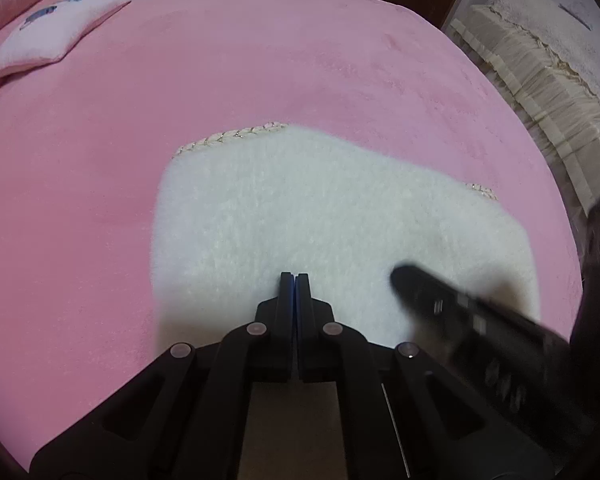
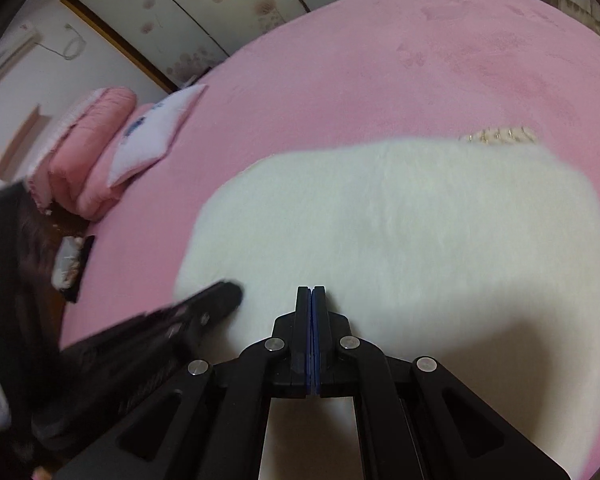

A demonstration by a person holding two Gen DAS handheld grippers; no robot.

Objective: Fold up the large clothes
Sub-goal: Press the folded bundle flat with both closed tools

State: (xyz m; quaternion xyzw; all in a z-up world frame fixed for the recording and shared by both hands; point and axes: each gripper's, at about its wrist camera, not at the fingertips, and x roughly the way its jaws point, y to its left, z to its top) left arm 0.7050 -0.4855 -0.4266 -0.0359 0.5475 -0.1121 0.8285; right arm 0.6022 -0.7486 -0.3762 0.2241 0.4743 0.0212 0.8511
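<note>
Both tools, left (image 1: 295, 276) and right (image 2: 311, 289), hang pinched closed and empty above the white fluffy garment (image 1: 320, 220); a careless drag could rumple its folded layers.

Left hand-held gripper (image 1: 295, 278): matte black body, two flat parallel fingers with a thin blue strip on each inner face. Angular link arms fan out behind the fingers — each arm has a triangular cut-out and a round silver-grey pivot pin. Right hand-held gripper (image 2: 311, 291): identical construction, black links, blue finger lining, four bright metal pivot pins. Seen from the side, each unit is a long black bar — blurred, with small pale markings.
</note>
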